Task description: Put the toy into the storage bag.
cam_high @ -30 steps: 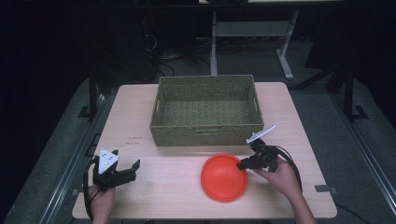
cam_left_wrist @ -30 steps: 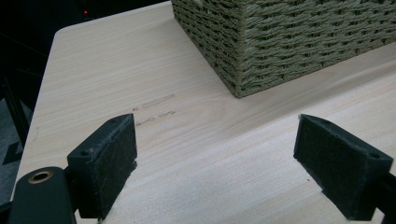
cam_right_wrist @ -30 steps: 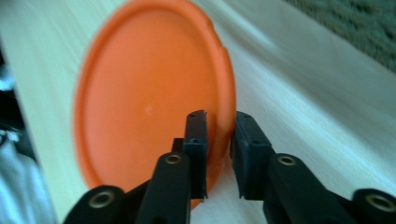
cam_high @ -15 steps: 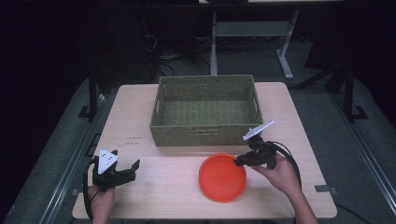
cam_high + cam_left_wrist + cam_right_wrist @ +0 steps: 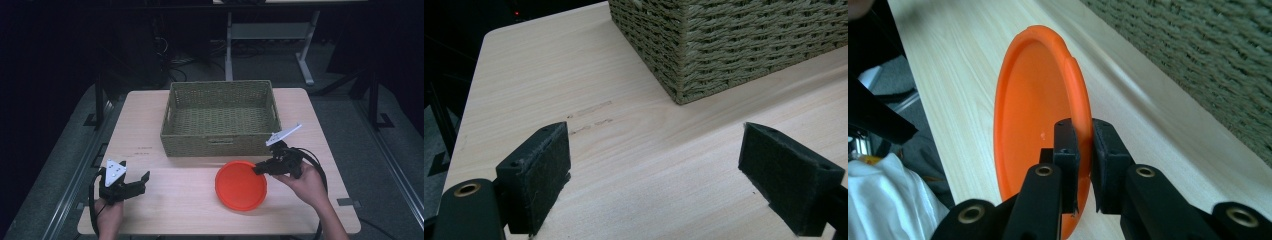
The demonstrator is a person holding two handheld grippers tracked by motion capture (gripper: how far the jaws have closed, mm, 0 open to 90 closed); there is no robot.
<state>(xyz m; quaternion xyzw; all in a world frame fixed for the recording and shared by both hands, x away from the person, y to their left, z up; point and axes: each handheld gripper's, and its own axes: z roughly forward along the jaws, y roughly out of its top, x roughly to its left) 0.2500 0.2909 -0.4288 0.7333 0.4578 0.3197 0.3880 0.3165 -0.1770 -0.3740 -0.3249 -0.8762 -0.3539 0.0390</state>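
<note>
Basket (image 5: 220, 119) on table (image 5: 140, 115), centre, toward far edge. Plate (image 5: 240, 184) just near of basket's near wall, slightly right of centre, above tabletop. Right gripper (image 5: 261, 169) at plate's right rim, jaws pinching rim; right hand (image 5: 302, 184) behind it toward near-right corner. Left gripper (image 5: 141, 181) near table's near-left corner, well left of plate, jaws spread over bare tabletop. Basket's near-left corner (image 5: 681, 95) far-right of left gripper.

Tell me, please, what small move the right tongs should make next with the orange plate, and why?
Probably carry it up over the basket's near wall: the right tongs grip the orange plate by its rim, and the basket looks empty.
</note>
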